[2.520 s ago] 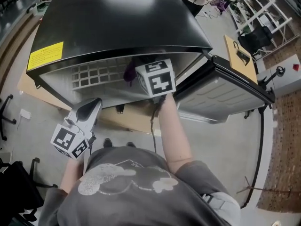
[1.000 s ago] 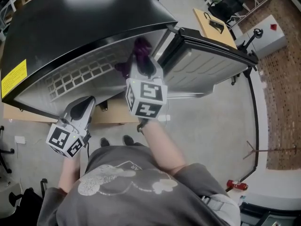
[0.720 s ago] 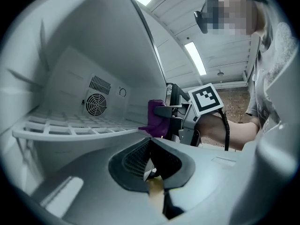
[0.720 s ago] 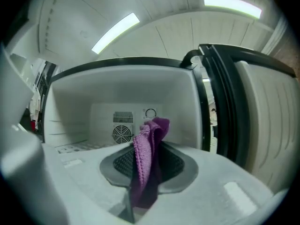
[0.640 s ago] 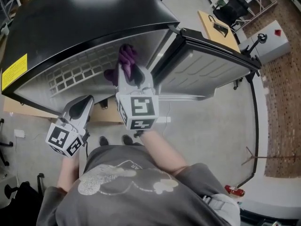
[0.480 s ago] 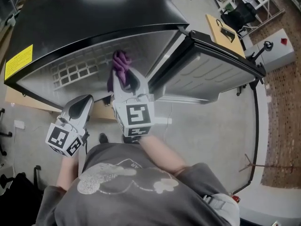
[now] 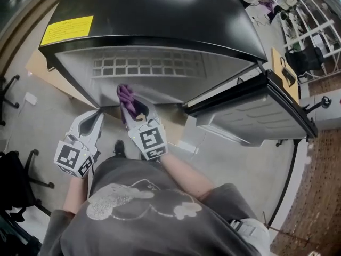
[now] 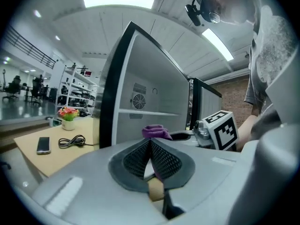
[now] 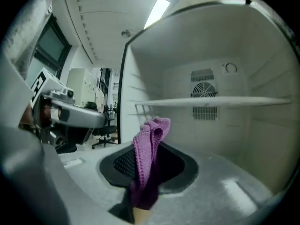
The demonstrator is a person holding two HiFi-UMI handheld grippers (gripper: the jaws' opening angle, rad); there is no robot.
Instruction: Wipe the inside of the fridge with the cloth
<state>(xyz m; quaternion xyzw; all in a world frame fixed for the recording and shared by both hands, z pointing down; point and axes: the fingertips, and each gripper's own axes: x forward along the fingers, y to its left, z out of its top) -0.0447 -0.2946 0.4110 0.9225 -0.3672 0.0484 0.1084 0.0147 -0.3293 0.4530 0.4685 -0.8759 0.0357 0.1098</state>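
head view: 1 fridge (image 7: 154, 9), 1 cloth (image 7: 126, 94) pinched by right hand-held gripper (image 7: 131, 108), left hand-held gripper (image 7: 97, 117) closed

Nothing here is legible from my station. The yellow label (image 7: 67, 30) on the black top of the fridge (image 7: 160, 9) carries dark print that is too small to make out in the head view. The square markers on the cubes of my left gripper (image 7: 97, 115) and right gripper (image 7: 130, 105) show only black-and-white block patterns, which I cannot read as letters or numbers.
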